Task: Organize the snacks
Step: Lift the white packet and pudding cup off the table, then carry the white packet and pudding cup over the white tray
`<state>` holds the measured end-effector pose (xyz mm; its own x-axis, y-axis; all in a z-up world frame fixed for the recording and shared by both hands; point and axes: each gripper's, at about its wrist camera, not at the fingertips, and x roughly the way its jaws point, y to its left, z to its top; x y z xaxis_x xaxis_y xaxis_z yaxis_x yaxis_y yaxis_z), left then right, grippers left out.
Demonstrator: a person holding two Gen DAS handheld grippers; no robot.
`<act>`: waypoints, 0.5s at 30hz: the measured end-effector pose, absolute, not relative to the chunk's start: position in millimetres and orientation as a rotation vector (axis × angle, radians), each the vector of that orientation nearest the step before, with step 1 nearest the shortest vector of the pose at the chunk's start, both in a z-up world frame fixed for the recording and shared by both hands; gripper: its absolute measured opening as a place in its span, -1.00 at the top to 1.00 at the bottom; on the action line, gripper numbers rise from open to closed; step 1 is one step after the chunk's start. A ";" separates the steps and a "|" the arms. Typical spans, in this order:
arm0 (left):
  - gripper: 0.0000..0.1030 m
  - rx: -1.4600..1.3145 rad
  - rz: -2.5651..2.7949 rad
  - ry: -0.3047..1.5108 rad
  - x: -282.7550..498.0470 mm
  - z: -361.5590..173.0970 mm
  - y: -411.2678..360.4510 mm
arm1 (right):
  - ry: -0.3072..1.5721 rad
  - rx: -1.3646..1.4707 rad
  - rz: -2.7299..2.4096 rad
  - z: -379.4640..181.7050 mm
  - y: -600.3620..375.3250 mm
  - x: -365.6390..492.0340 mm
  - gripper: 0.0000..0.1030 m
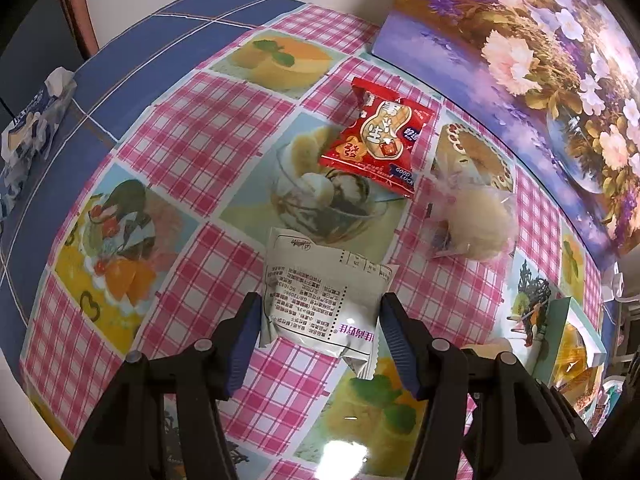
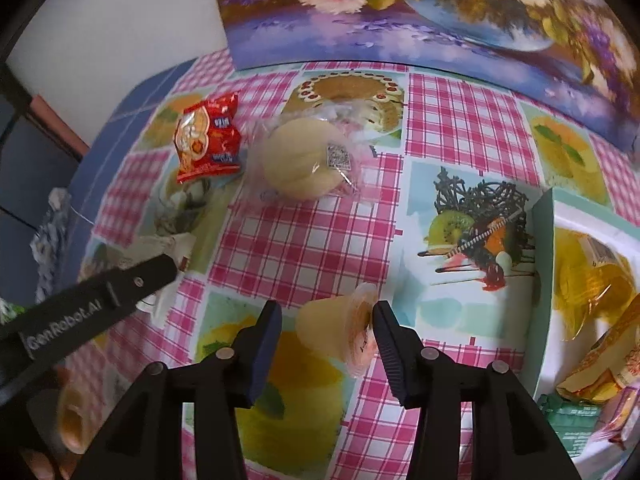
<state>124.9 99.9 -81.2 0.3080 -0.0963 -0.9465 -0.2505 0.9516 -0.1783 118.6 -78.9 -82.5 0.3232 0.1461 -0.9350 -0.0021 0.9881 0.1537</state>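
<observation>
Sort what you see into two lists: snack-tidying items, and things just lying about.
Job: white printed snack packet; red peanut packet; clear-wrapped pale round cake; small jelly cup; pale green box with snacks inside.
Lying about: flower painting; tissue pack.

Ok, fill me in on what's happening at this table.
A person with a gripper in each hand is sorting snacks on the checked tablecloth. The left gripper is closed on a white packet. The right gripper is open around a small jelly cup lying on its side on the cloth. A red peanut packet and a clear-wrapped pale bun lie loose. A white box at the right already holds yellow packets.
</observation>
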 end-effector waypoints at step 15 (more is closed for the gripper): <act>-0.20 -0.342 0.108 1.266 124.9 -86.3 101.8 | 1.249 0.035 0.046 -98.4 -72.8 113.7 0.05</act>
